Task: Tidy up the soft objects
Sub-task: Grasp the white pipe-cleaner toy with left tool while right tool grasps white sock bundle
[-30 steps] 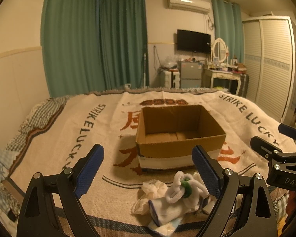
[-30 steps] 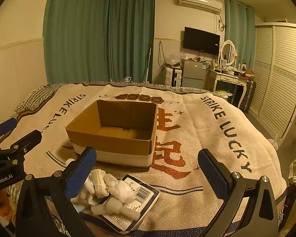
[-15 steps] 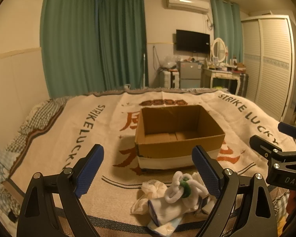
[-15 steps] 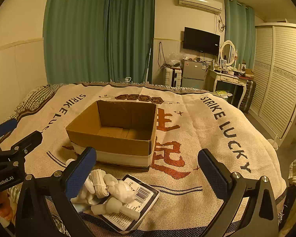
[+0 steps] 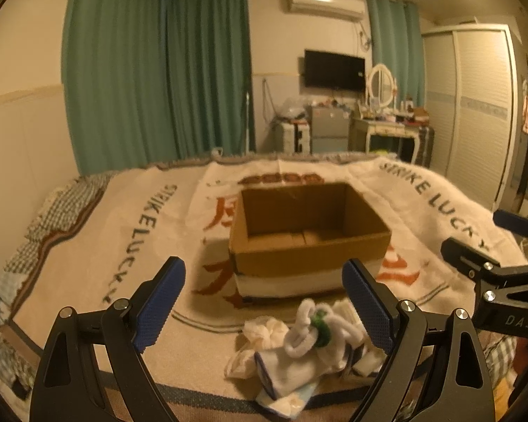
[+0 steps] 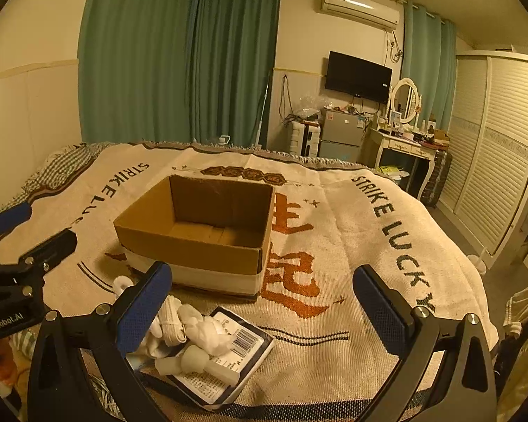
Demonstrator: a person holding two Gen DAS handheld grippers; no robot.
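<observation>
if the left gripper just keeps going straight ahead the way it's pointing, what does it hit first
Probably the near wall of the cardboard box. The open left gripper aims over the sock pile, which lies lower and may pass beneath; depth is hard to judge.

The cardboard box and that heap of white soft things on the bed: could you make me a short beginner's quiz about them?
1. True or false: the cardboard box already holds soft items.
2. Where does the pile of white soft items lie? A) inside the box B) on the blanket in front of the box C) on the dresser
3. Fill in: both the left tool and the right tool have their jaws ____.

Key: 1 false, the box looks empty. 2 B. 3 open, holding nothing.
</observation>
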